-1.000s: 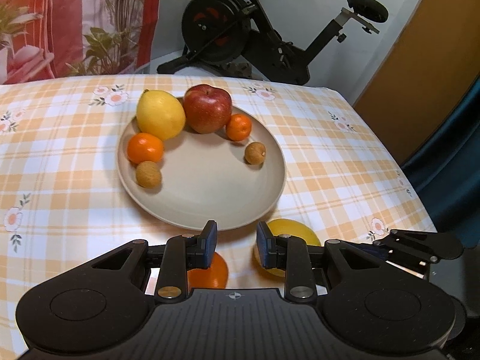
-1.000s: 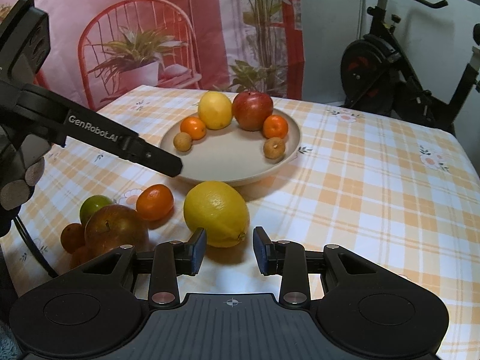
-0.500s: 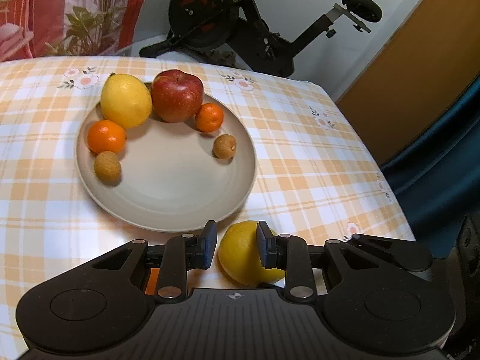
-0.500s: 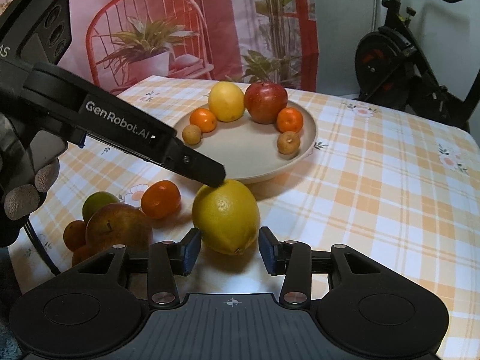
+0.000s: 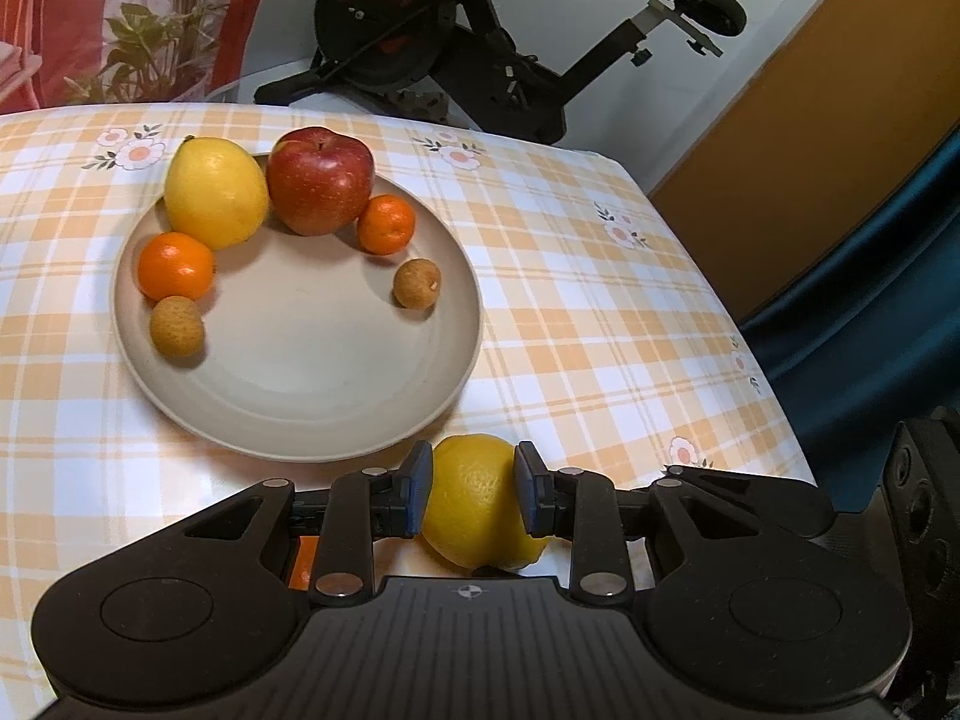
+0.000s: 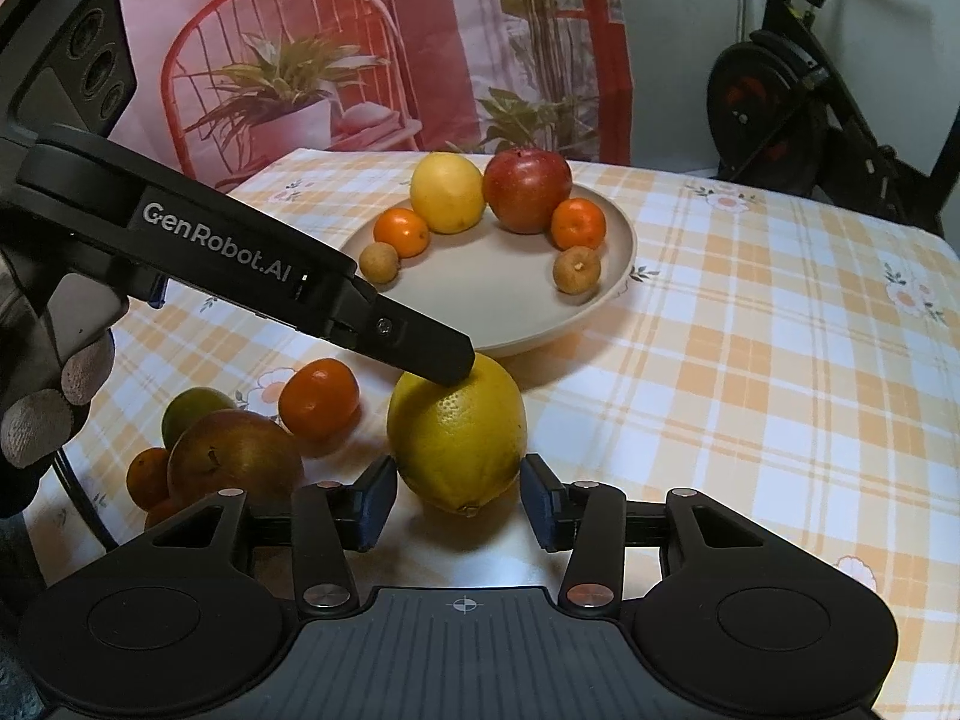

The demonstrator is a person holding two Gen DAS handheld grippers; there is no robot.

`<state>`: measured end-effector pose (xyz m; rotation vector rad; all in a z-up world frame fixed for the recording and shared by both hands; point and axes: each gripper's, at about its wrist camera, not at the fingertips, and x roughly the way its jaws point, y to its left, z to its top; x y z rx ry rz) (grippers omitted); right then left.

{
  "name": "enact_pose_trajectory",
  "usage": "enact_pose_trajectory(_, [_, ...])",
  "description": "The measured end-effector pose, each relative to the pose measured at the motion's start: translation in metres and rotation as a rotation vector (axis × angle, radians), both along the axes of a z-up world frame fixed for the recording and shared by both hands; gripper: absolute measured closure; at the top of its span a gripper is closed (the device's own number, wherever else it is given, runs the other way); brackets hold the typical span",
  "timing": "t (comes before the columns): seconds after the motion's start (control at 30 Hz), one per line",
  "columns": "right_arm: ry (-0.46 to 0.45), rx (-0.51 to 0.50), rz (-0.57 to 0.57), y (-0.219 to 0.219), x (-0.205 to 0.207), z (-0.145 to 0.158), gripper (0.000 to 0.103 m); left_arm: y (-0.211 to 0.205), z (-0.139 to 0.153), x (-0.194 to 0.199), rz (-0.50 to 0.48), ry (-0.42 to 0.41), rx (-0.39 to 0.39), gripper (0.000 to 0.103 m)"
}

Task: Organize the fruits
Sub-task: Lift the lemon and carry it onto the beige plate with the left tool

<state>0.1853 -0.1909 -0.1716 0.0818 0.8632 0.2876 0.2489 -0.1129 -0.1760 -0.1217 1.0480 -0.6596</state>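
Note:
A beige plate (image 5: 312, 384) holds a lemon (image 5: 215, 192), a red apple (image 5: 320, 180), two tangerines (image 5: 175, 264) and two small brown fruits (image 5: 416, 283). A second lemon (image 5: 474, 498) lies on the cloth just in front of the plate. My left gripper (image 5: 473, 489) has its pads on both sides of this lemon, touching it. In the right wrist view the left gripper's finger (image 6: 420, 348) rests on top of the lemon (image 6: 457, 432). My right gripper (image 6: 459, 501) is open, its pads either side of the lemon with gaps.
Left of the lemon lie a tangerine (image 6: 318, 399), a reddish-brown apple (image 6: 234, 465), a green fruit (image 6: 192, 414) and small oranges (image 6: 147, 477). The checked tablecloth (image 5: 600, 312) ends at the right edge. An exercise bike (image 5: 480, 60) stands behind the table.
My left gripper has moved right and down onto the loose lemon, which now sits between its pads. My right gripper has moved closer to the lemon and opened wider.

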Motion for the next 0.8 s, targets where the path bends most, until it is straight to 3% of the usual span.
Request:
enact_pose_trajectory(0.53, [0.017, 0.047, -0.028, -0.003, 0.001, -0.004, 0.06, -0.003, -0.001, -0.003, -0.013, -0.021, 0.006, 0.066])
enact_pose_trajectory(0.8, [-0.04, 0.02, -0.009, 0.001, 0.004, 0.014, 0.06, 0.004, 0.018, -0.004, 0.006, -0.08, -0.025, 0.066])
